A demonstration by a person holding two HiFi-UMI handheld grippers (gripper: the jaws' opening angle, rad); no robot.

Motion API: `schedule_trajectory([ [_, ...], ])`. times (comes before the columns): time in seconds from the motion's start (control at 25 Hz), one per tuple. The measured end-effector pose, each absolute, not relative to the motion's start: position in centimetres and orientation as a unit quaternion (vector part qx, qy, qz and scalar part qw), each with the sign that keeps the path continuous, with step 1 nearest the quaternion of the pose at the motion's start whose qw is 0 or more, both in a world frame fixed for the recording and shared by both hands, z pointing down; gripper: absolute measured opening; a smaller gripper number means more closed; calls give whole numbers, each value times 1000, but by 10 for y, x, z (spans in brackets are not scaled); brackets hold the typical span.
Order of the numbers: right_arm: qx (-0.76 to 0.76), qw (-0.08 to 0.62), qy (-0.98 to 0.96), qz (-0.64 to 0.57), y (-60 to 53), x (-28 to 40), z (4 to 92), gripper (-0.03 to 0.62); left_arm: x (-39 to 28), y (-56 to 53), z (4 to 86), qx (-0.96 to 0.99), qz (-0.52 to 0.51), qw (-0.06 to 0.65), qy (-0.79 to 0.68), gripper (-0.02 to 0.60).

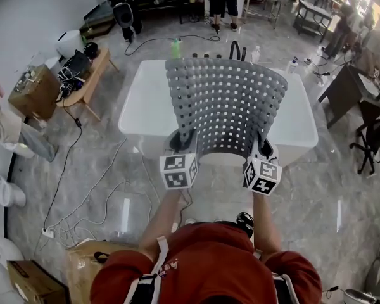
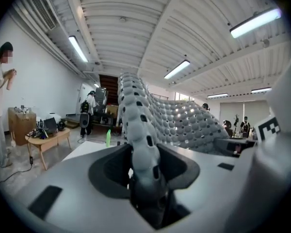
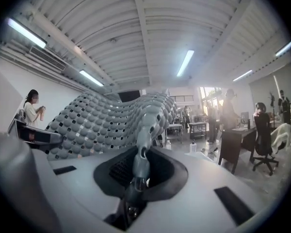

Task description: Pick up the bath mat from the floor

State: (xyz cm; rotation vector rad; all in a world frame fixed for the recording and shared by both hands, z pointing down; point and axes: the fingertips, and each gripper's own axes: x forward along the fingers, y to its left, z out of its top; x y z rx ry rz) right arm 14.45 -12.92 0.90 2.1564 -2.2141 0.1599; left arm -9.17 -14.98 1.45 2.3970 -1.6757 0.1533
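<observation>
While it is held aloft, bath mat [image 1: 228, 106]: grey, pebbled, pierced by rows of square holes, bowed upward.
Place: off the floor, over the white table [image 1: 145, 109].
Left gripper [image 2: 144, 178]: jaws clamped on the mat's near edge.
Right gripper [image 3: 136, 178]: jaws pinching that same edge.

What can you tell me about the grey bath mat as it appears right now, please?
The bath mat is a grey, rubbery-looking sheet, pierced by a regular grid of small holes and covered in rounded bumps on one face. It is off the floor, held up over the white table and bowed into a curve. The left gripper and right gripper each pinch its near edge, one toward each side. Whether it touches the table cannot be told.
</observation>
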Motion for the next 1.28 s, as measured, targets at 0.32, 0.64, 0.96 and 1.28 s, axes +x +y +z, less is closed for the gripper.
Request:
schedule_trajectory([
  [0.32,705,-40,-707,-44,-120,159,-79,48,-84,-146,-66,823,-18,26,-568,167],
  [0.64,704,-108,-687,-143,-96,166,-143,48,-86,-129,-128,818,-87,-62,-566,167],
  [0.96,705,-146,-653,-234,-71,175,-185,48,-84,-115,-168,797,-134,-123,-575,169],
  [1.28,713,-141,-620,-295,-49,153,-192,48,-99,-97,-171,772,-152,-177,-591,169],
])
